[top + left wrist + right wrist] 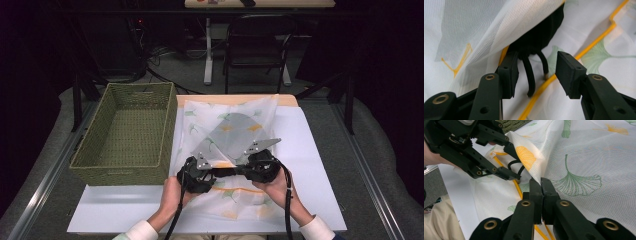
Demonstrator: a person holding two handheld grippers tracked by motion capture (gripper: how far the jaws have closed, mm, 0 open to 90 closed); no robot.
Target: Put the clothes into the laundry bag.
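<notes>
A white mesh bag (235, 122) printed with green and yellow ginkgo leaves lies on the table, its near edge lifted. My left gripper (537, 72) is open. Two black cords (530, 75) hang between its jaws from a dark item (541, 32) under the mesh fold (486, 27), and the pads do not press on them. A yellow trim line (584, 50) runs across the bag below. My right gripper (540, 185) is shut on the raised mesh edge (536, 167), facing the left gripper (511, 161). From above, the left gripper (216, 174) and right gripper (241, 170) meet at the bag's near side.
A green woven basket (125, 167) stands at the left of the table, close to the bag's left edge. The white table top (320, 165) lies bare to the right. A black chair (257, 45) stands beyond the far edge.
</notes>
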